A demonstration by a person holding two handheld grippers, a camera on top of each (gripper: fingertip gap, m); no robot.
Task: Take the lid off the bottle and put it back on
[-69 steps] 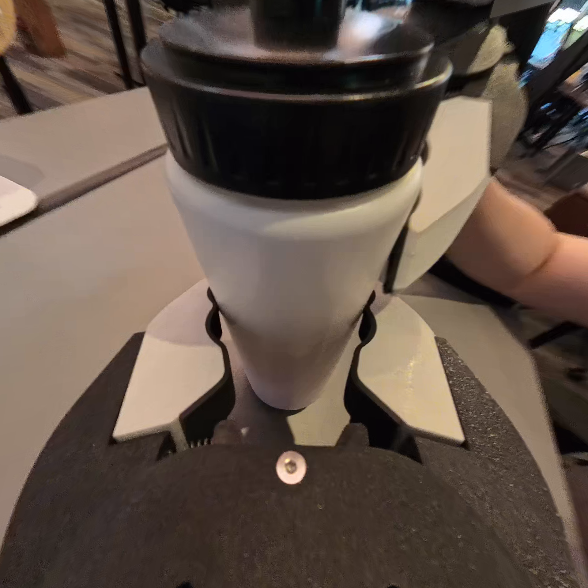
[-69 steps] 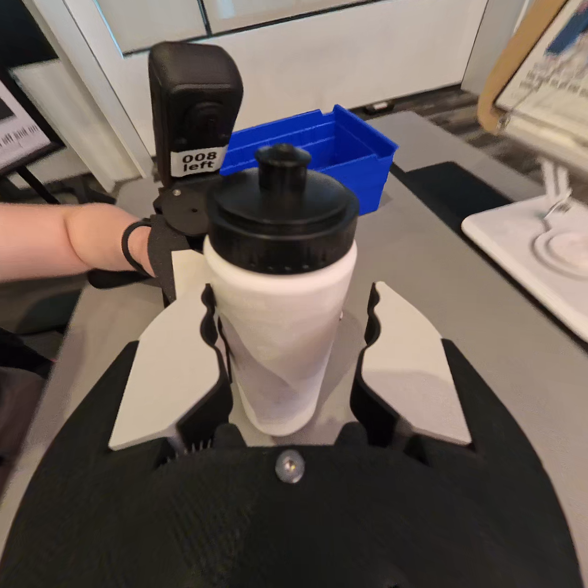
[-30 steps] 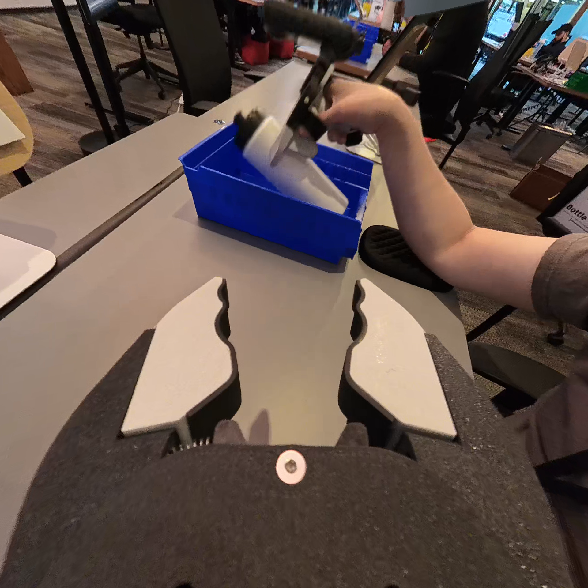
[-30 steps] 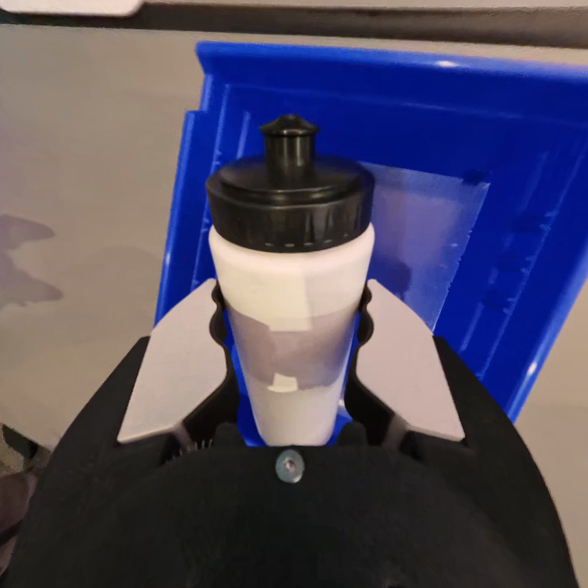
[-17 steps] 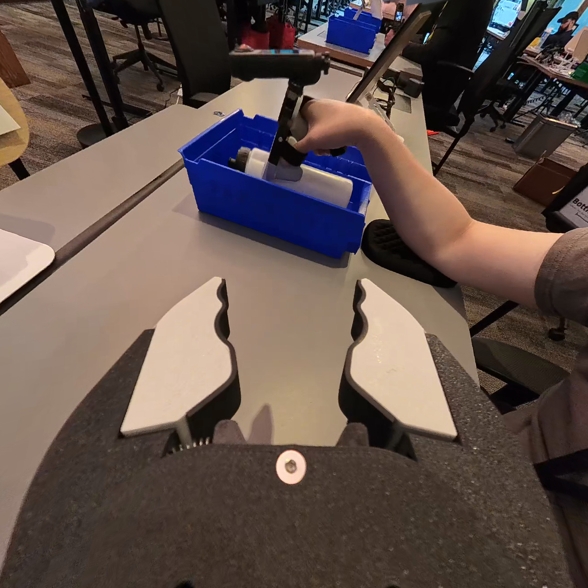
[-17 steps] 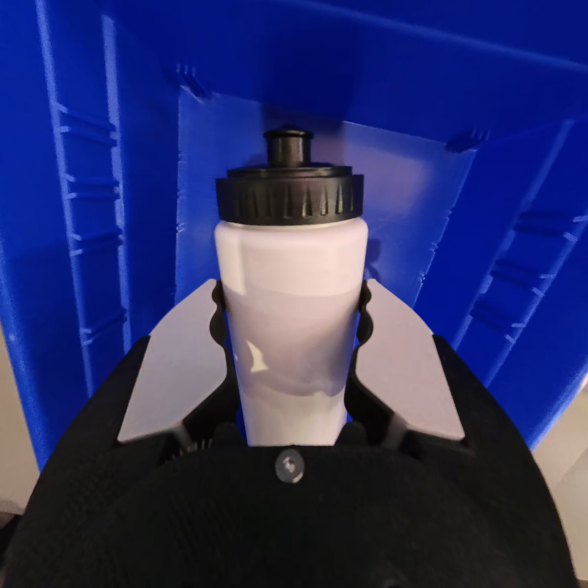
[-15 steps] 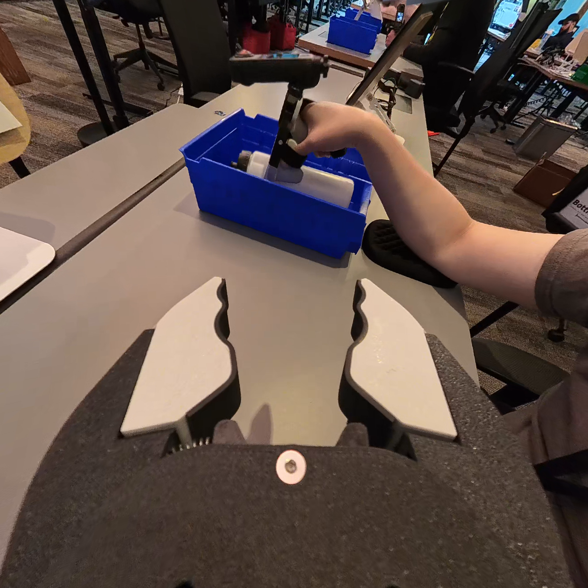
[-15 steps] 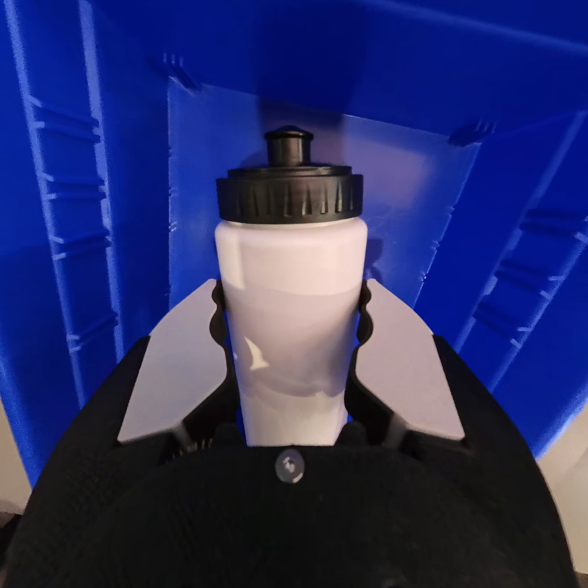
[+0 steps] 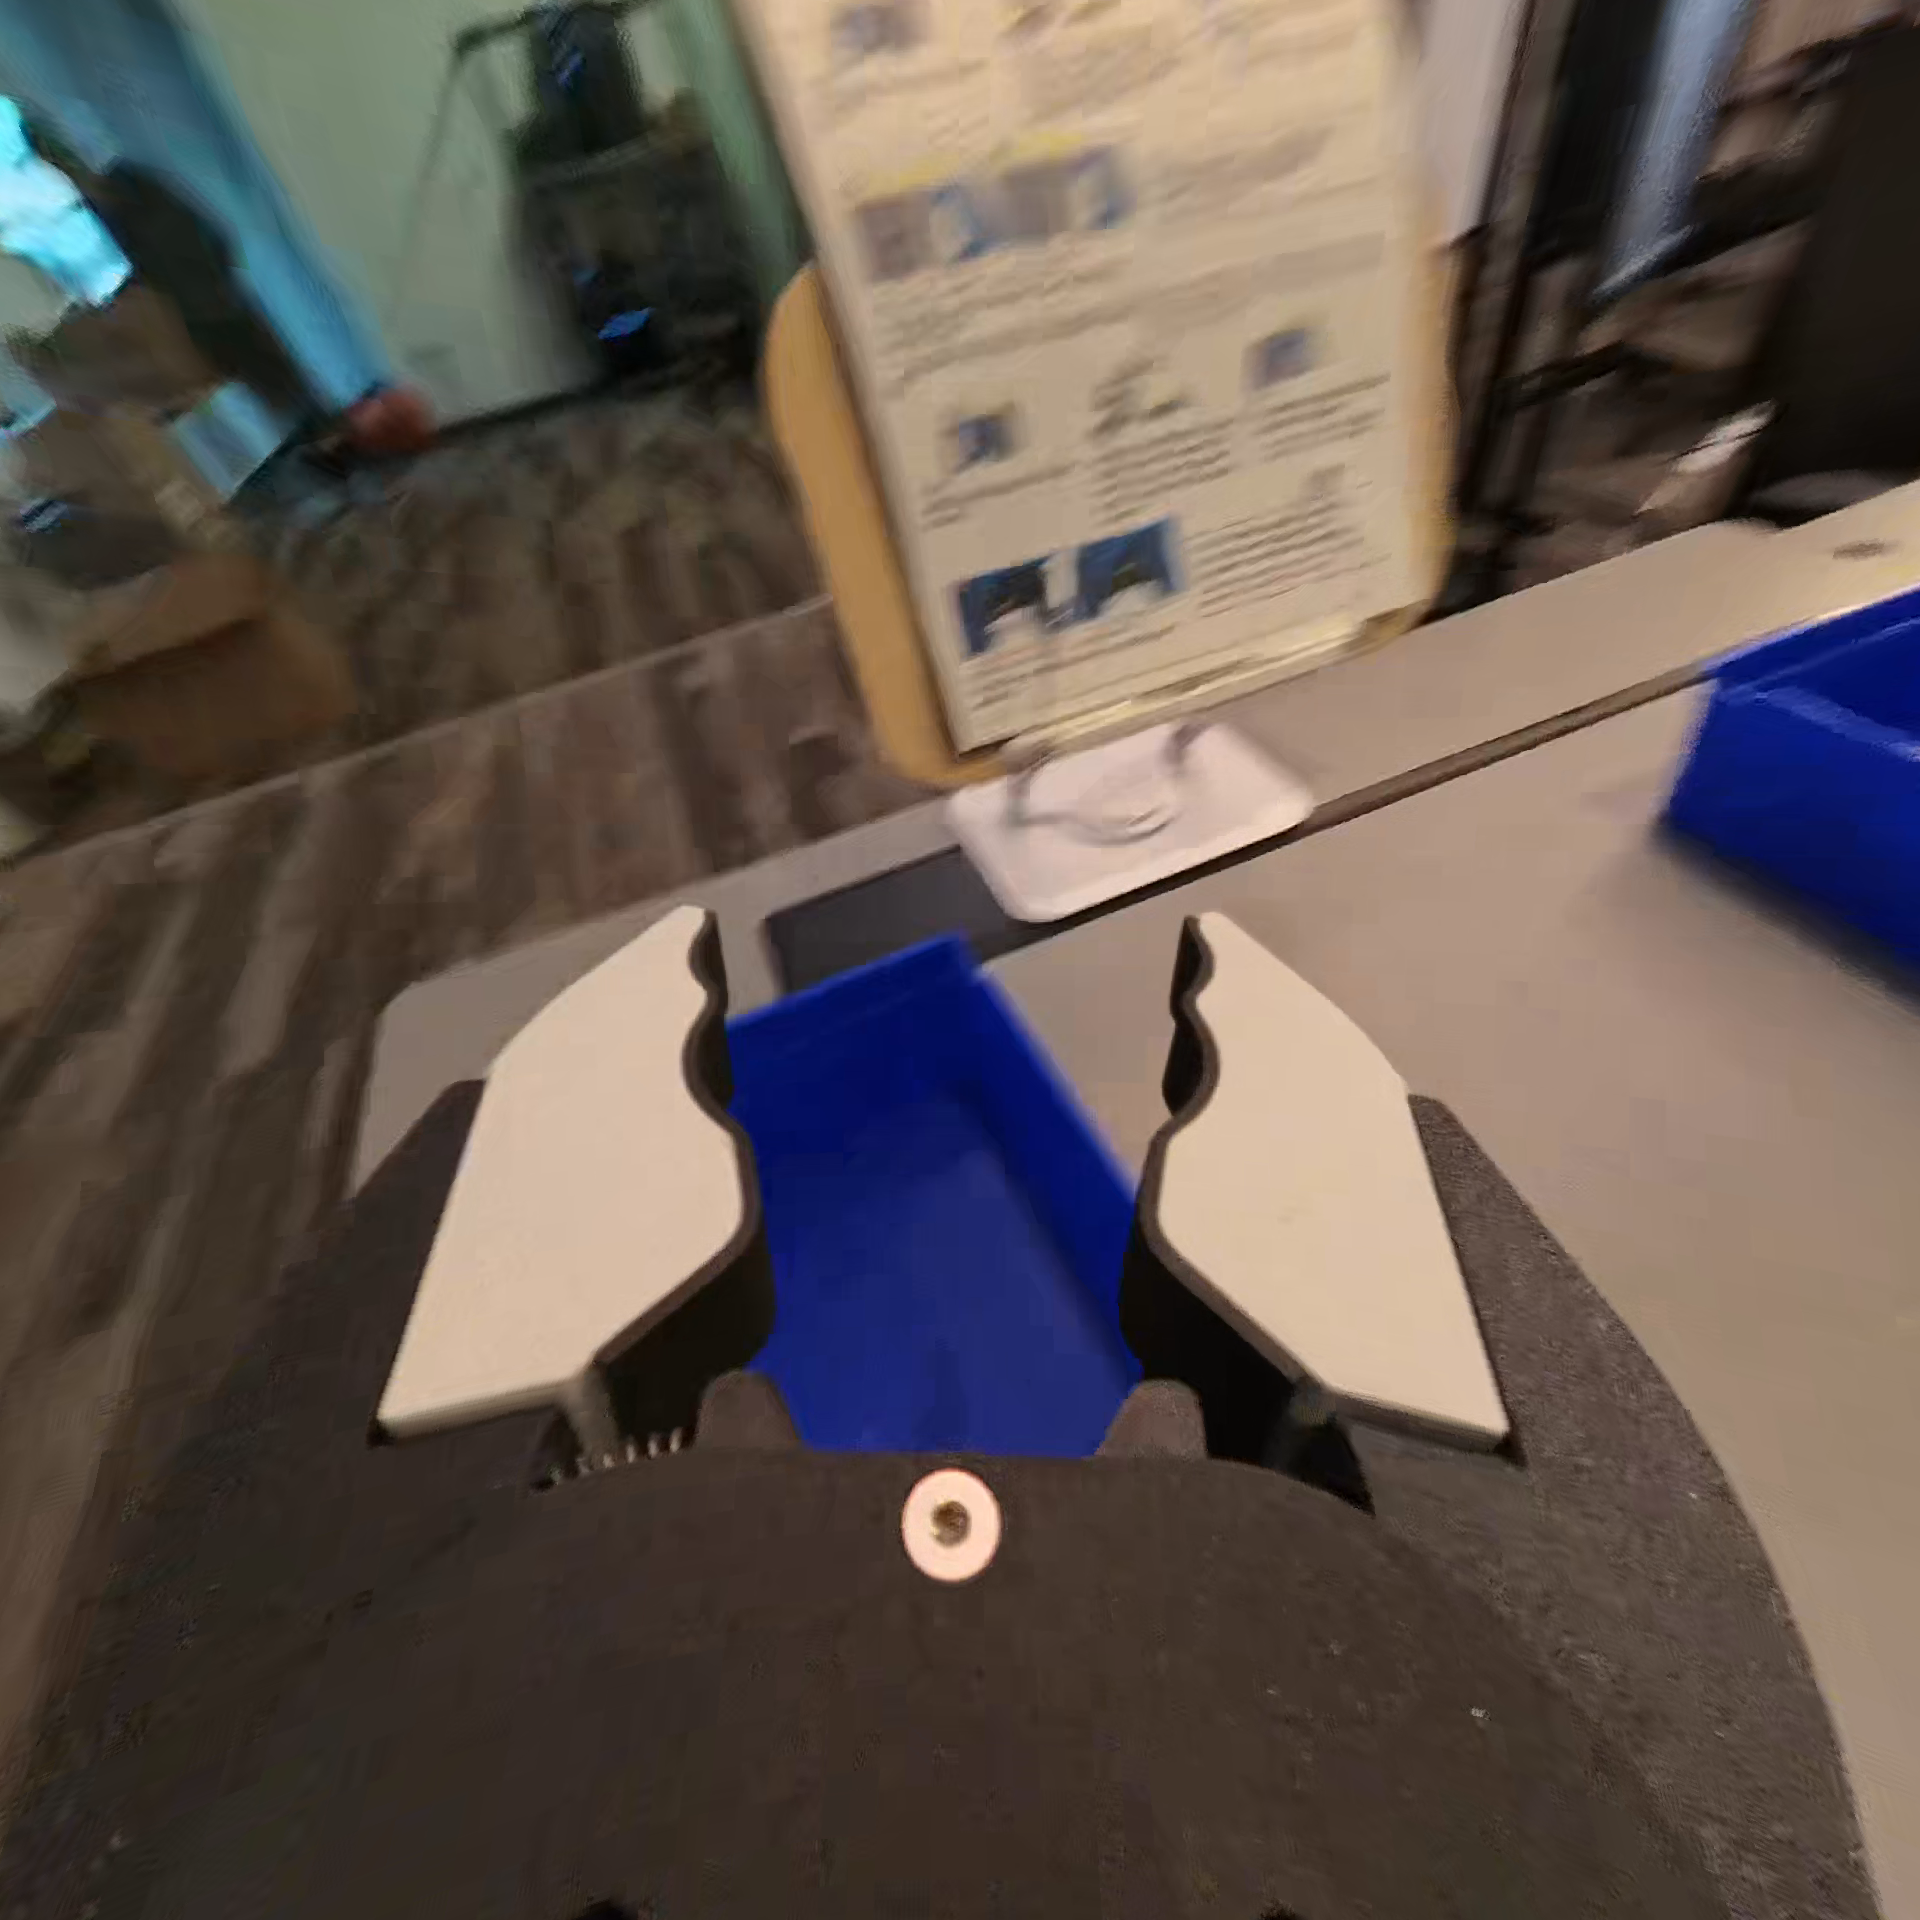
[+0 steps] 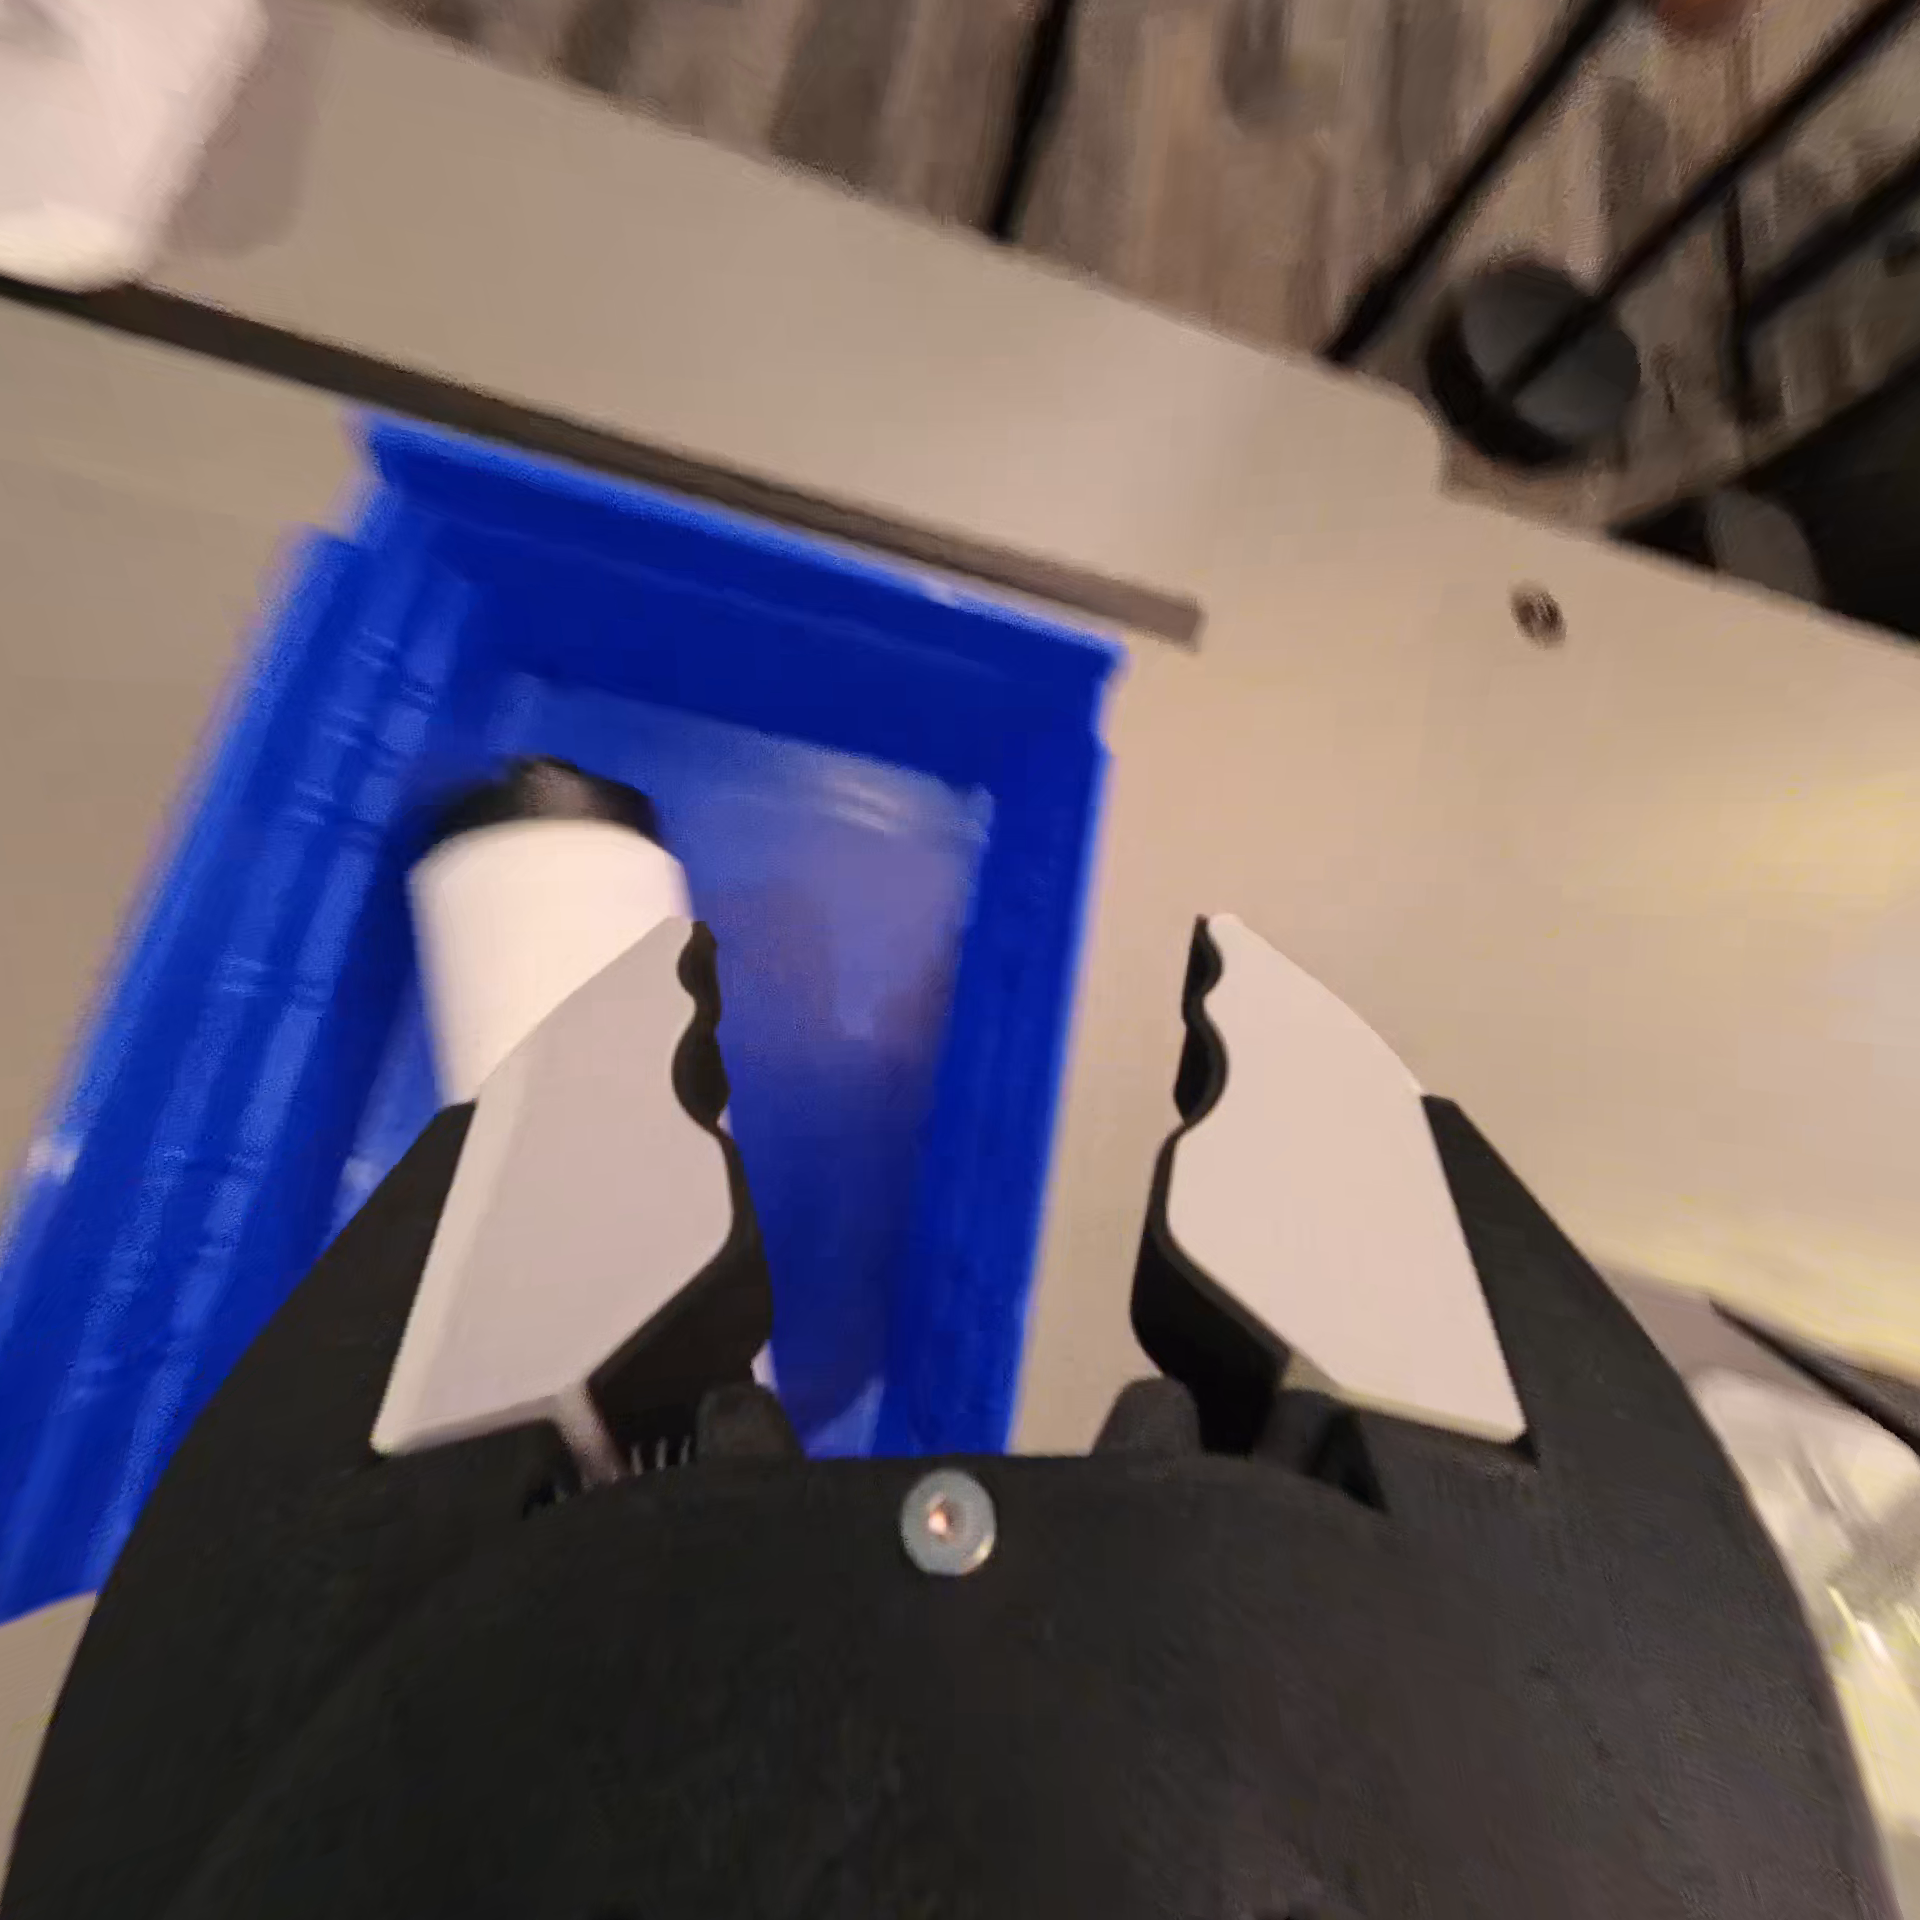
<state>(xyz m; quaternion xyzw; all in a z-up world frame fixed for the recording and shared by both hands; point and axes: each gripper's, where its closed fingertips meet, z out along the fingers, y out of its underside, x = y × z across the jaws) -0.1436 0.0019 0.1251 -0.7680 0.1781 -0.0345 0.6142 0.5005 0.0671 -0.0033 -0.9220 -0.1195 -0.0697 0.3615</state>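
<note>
both grippers (image 9: 945, 935) (image 10: 940, 935) agape, empty | smooth white bottle (image 10: 540, 925) (black ribbed lid (image 10: 561, 795)) in blue bin (image 10: 1039, 935)

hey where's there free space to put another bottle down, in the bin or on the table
In the blue bin, the bottle lies along one wall; the floor beside it, toward the opposite wall, looks bare. The grey table beyond that wall is open too. The second blue bin under the left gripper looks empty. It is more crowded by the sign stand.
</note>
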